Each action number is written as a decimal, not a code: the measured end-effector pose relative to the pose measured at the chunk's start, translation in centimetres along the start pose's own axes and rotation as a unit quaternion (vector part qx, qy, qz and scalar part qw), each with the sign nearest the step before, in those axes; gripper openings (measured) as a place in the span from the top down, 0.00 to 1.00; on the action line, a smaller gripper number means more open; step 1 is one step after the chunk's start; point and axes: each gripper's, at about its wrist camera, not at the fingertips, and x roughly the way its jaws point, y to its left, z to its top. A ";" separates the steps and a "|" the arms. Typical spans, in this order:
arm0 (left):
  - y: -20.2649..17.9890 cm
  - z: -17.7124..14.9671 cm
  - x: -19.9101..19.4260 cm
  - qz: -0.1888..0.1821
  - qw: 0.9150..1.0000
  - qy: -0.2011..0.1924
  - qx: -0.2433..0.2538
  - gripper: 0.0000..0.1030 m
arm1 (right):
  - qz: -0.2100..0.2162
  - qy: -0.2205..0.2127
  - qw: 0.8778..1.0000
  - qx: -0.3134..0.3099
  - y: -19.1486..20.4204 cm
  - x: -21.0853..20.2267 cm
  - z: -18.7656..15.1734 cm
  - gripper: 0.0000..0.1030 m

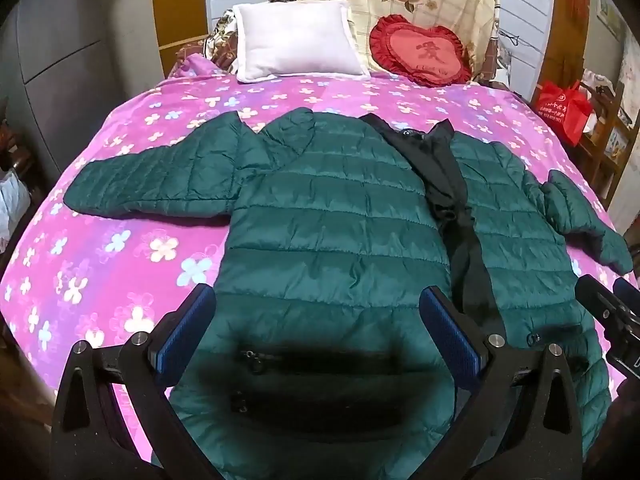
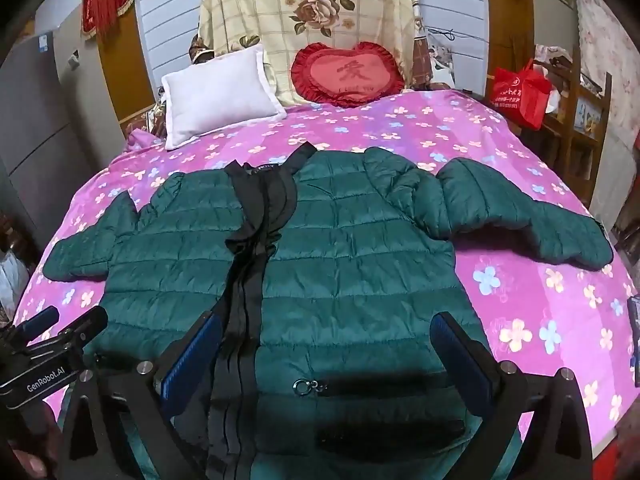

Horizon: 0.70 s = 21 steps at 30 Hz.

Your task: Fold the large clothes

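Observation:
A dark green quilted puffer jacket point(image 1: 332, 208) lies front up on the bed, with both sleeves spread out and a black lining strip point(image 1: 448, 184) down its open front. It also shows in the right wrist view point(image 2: 352, 248). My left gripper point(image 1: 318, 300) is open and empty, above the jacket's lower left panel near a zip pocket point(image 1: 256, 358). My right gripper point(image 2: 326, 324) is open and empty, above the lower right panel by the black zip strip point(image 2: 244, 280) and a ring zip pull point(image 2: 303, 387). Each gripper shows at the edge of the other's view.
The bed has a pink flowered cover point(image 1: 120, 248). A white pillow point(image 1: 298, 42) and a red heart cushion point(image 1: 420, 54) rest at the head, against a floral blanket point(image 2: 312, 8). A red bag point(image 2: 520, 92) sits on a wooden shelf at the right. A grey cabinet point(image 1: 60, 60) stands at the left.

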 end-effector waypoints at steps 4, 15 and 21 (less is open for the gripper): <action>0.1 0.2 0.3 0.001 1.000 0.002 -0.002 0.01 | 0.000 -0.001 1.000 -0.002 0.0 0.0 0.1 0.00; -0.1 -0.1 0.8 0.008 1.000 0.003 -0.004 0.01 | -0.002 0.000 1.000 -0.012 0.2 0.5 -0.3 0.00; 0.0 -0.2 0.6 0.007 1.000 0.003 -0.007 0.01 | 0.015 -0.006 1.000 0.003 0.3 0.7 -0.3 0.00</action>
